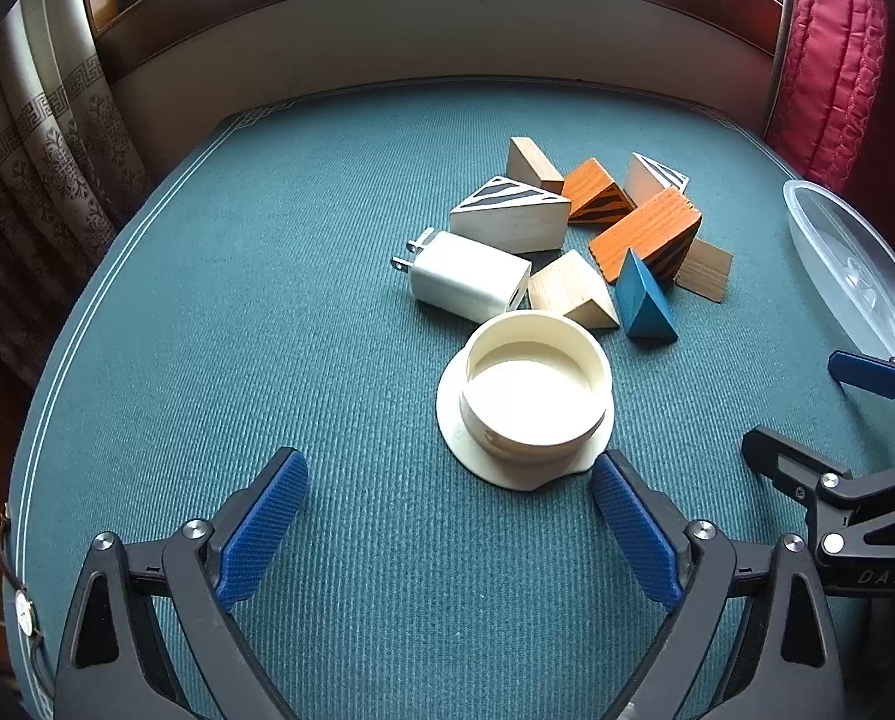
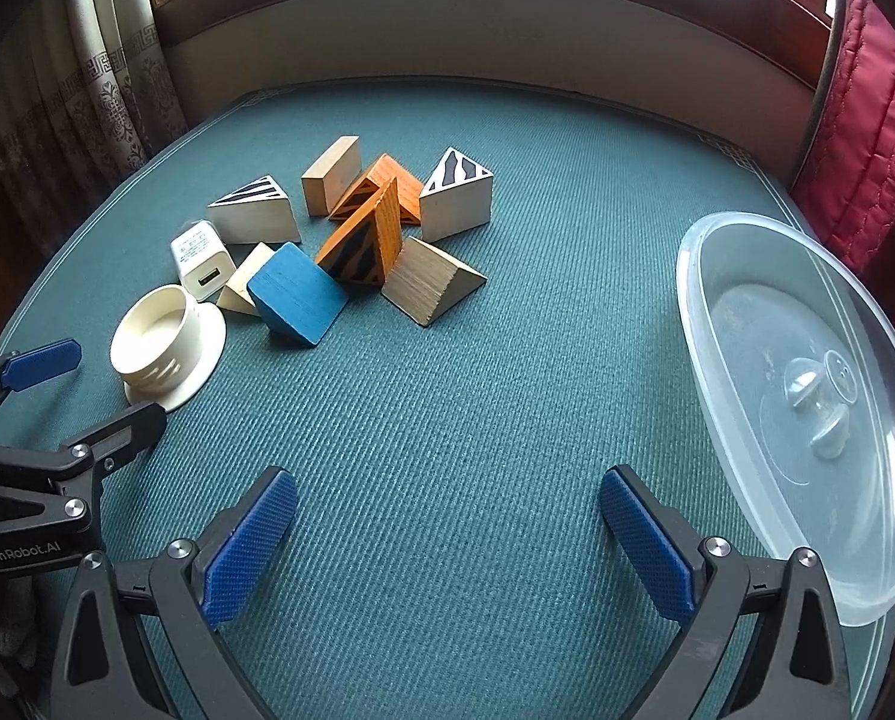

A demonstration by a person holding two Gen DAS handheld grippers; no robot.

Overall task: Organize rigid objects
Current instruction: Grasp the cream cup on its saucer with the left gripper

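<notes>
A pile of wooden wedge blocks lies mid-table: a blue one (image 1: 645,300) (image 2: 297,294), orange striped ones (image 1: 648,234) (image 2: 369,234), white striped ones (image 1: 510,213) (image 2: 456,195) and plain wood ones (image 2: 432,279). A white charger plug (image 1: 465,276) (image 2: 201,261) and a cream round cap (image 1: 534,399) (image 2: 162,339) lie beside them. My left gripper (image 1: 447,516) is open and empty, just short of the cap. My right gripper (image 2: 447,534) is open and empty over bare cloth. A clear plastic bowl (image 2: 807,396) (image 1: 849,264) stands at the right.
The table has a green cloth (image 2: 447,408). A curtain (image 2: 87,90) hangs at the left and a red quilted cushion (image 2: 867,120) at the right. A wall with a window sill runs along the back.
</notes>
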